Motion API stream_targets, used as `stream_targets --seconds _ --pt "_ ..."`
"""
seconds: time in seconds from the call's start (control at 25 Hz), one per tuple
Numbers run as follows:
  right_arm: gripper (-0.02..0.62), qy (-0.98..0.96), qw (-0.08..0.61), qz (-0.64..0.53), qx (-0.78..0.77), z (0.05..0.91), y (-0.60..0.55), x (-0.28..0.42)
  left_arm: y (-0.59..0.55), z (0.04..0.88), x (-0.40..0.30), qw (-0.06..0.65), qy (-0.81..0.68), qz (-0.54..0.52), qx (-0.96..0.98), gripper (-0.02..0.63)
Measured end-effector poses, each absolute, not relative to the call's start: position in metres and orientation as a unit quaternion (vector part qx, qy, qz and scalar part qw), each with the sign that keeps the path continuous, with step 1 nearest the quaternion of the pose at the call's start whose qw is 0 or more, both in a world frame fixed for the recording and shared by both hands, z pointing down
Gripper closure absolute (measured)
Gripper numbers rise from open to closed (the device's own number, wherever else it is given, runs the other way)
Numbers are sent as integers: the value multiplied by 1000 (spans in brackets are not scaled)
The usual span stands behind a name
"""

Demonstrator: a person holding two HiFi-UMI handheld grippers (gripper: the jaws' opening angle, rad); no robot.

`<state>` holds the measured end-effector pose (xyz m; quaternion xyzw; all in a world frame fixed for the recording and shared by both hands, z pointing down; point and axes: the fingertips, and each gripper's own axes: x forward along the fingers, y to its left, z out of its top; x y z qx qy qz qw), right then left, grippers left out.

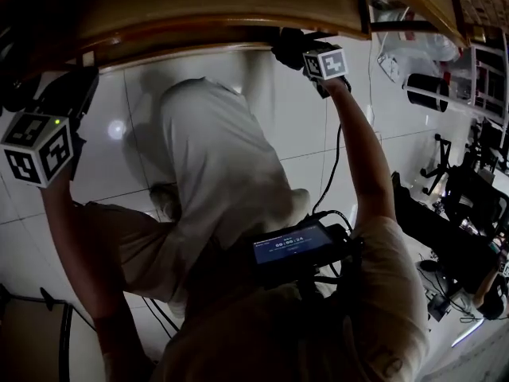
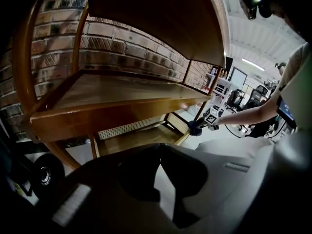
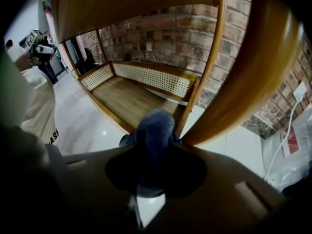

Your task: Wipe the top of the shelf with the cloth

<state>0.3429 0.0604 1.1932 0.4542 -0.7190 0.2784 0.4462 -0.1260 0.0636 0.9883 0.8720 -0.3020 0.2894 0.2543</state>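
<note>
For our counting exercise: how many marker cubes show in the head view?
2. The left cube sits at the picture's left edge; the right cube is top centre, beside the shelf. None seems hidden.

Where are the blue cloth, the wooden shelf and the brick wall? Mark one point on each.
blue cloth (image 3: 153, 128): right gripper view, on its bunched upper end.
wooden shelf (image 2: 117, 94): left gripper view, on the middle board's top face.
brick wall (image 3: 165, 38): right gripper view, on bricks behind the shelf.

Fuzzy cloth; smooth, glossy wooden shelf
</note>
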Motion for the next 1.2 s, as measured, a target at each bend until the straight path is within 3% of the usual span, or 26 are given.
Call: stream_targets --seconds 0.44,0.68,0.92,1.2 --pt "514 -714 453 277 456 1193 66 353 67 964 -114 253 -306 259 881 601" --pt "514 -699 456 290 469 1189 60 356 74 966 -119 311 -350 242 850 603" --pt "525 -655 447 315 521 1193 61 350 134 977 -66 360 -330 254 835 603" --pt "517 -604 366 359 611 1158 147 304 227 973 -8 375 -333 225 835 603"
